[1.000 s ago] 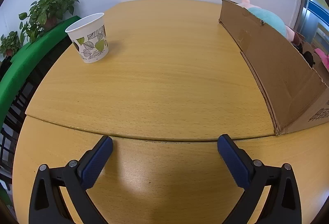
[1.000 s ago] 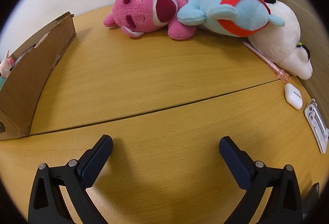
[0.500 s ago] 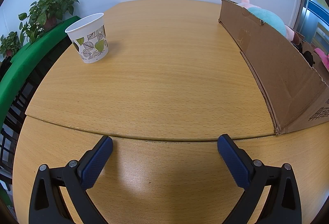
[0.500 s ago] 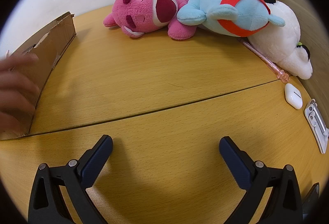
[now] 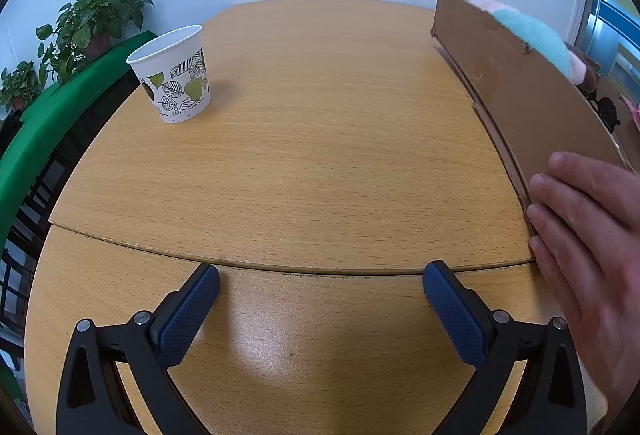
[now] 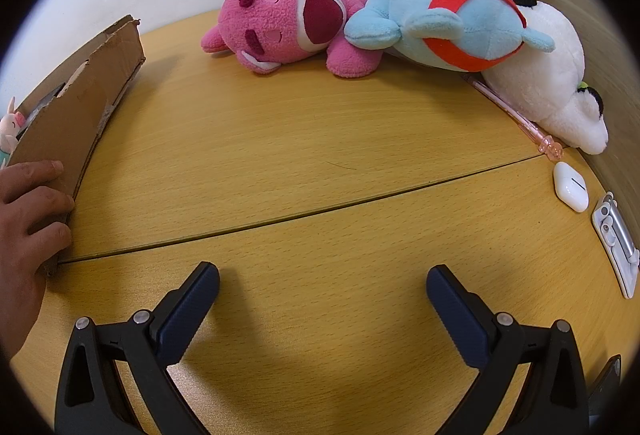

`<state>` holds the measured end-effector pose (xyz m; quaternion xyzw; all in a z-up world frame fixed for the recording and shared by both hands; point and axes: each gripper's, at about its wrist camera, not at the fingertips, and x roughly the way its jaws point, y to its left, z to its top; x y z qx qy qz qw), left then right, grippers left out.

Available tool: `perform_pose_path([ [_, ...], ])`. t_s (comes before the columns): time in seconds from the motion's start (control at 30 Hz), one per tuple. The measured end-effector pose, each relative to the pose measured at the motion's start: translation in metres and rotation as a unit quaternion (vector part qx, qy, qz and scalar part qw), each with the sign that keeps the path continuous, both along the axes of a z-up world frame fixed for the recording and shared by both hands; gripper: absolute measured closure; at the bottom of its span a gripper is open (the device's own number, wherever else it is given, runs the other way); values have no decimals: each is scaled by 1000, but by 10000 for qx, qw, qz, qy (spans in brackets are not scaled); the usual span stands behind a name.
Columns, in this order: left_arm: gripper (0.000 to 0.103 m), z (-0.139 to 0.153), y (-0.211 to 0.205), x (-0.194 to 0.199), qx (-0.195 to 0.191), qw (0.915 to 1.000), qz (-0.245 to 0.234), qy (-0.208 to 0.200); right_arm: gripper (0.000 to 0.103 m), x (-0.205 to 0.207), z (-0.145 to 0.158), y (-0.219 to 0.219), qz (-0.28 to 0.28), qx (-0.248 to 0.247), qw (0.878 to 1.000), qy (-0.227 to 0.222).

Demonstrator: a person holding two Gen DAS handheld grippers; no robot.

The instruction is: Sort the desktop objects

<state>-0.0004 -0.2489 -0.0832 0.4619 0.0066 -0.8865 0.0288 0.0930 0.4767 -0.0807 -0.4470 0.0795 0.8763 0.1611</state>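
Note:
A cardboard box (image 5: 524, 103) stands on the wooden table between the two views, with plush toys inside, one teal and pink (image 5: 536, 35). A person's hand (image 5: 588, 235) lies flat on the box's near corner; the same hand (image 6: 28, 211) shows at the left of the right wrist view, on the box (image 6: 80, 111). A pink plush (image 6: 288, 23), a light blue plush with a red band (image 6: 456, 23) and a white plush (image 6: 556, 83) lie at the table's back. My left gripper (image 5: 320, 295) and right gripper (image 6: 322, 295) both rest open and empty.
A leaf-patterned paper cup (image 5: 174, 75) stands at the far left of the table. A pink pen (image 6: 516, 115), a white earbud case (image 6: 570, 187) and a silver-white device (image 6: 616, 239) lie at the right edge. Potted plants (image 5: 96, 19) sit on a green ledge.
A hand has come in and settled on the box's near corner. The box has shifted slightly. Neither gripper has moved.

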Motion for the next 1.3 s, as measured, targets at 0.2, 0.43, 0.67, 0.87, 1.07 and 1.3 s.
perform_pose_path([
  [0.2,0,-2,-4,3,17,9998,-217,33,0,1,1,1,-1,0,10000,-2],
  [0.43,0,-2,-4,4,15,9998,-217,37,0,1,1,1,-7,0,10000,0],
  [0.67,0,-1,-4,4,17,9998,-217,33,0,1,1,1,-10,-3,10000,-1],
  [0.87,0,-2,-4,3,18,9998,-217,33,0,1,1,1,-14,0,10000,0],
  [1.07,0,-2,-5,3,16,9998,-219,35,0,2,1,0,-18,-1,10000,0],
  [1.3,0,-4,-4,4,16,9998,-219,36,0,3,1,1,-24,-2,10000,4],
])
